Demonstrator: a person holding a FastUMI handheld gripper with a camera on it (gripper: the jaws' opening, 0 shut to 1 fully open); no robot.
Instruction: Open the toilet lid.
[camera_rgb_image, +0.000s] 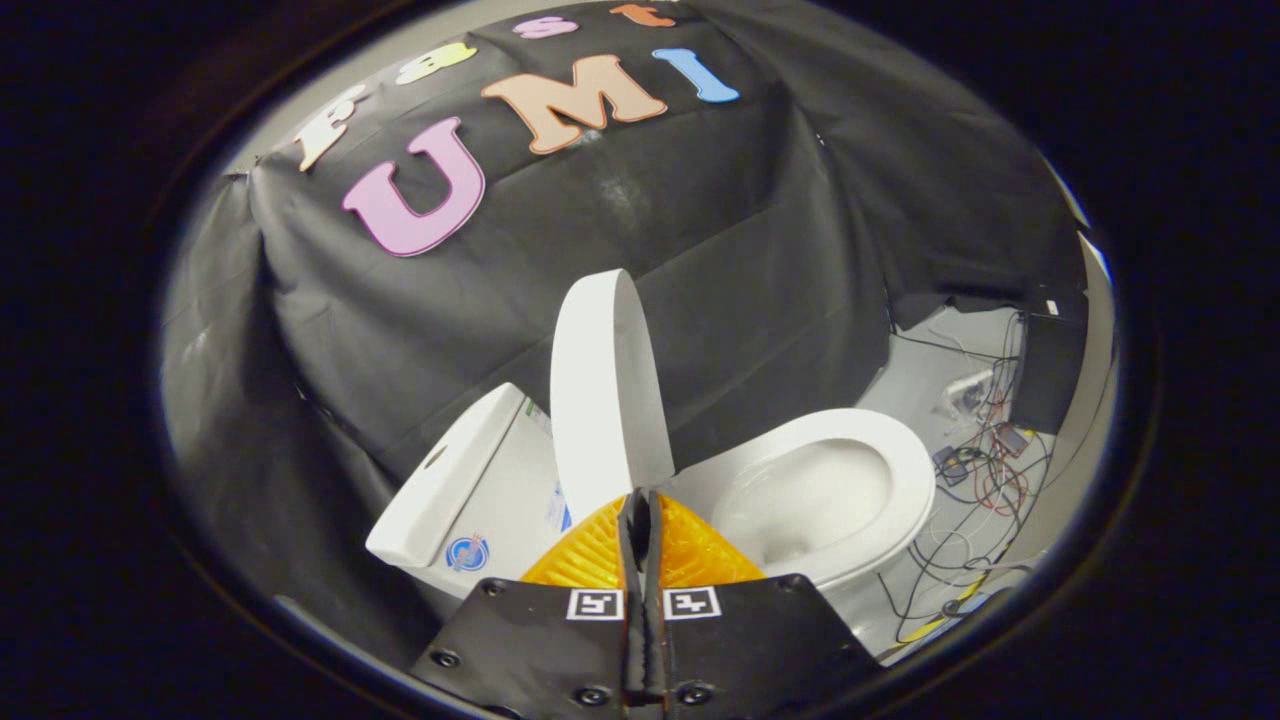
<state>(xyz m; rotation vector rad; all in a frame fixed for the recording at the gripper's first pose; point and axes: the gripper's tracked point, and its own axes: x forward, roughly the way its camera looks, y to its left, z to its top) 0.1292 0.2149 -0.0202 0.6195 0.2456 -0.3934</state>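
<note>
My gripper (641, 500) is closed, fingers pressed together with nothing between them that I can see. The tips sit right at the lower edge of the lid (603, 385); can't tell whether they touch it or are just in front of it.

Lid is up: standing roughly upright, edge-on to me, its white underside facing toward the bowl side. It rises from just beyond my fingertips, between the tank (470, 485) and the seat (915, 470).

Tank is to one side of the lid, white, its top slab tilted in this view, with a small round sticker (466, 552) on its front face and another label near the lid's base, partly hidden. I'm not reading either.

On the other side of the lid the seat is down on the bowl (810, 500), ring fully exposed, bowl interior open to view and white. The whole toilet looks rolled in the view, so my gripper is held at an angle to it.

Black cloth wall (700, 250) hangs behind the toilet and wraps around both sides. Beyond the bowl, on the pale floor (920, 370), there's a tangle of cables (985, 480), red, black and a yellow one nearer me, plus a dark box (1045, 370) standing against the cloth edge. The cables lie well apart from the bowl rim, not touching the toilet as far as I can see.
</note>
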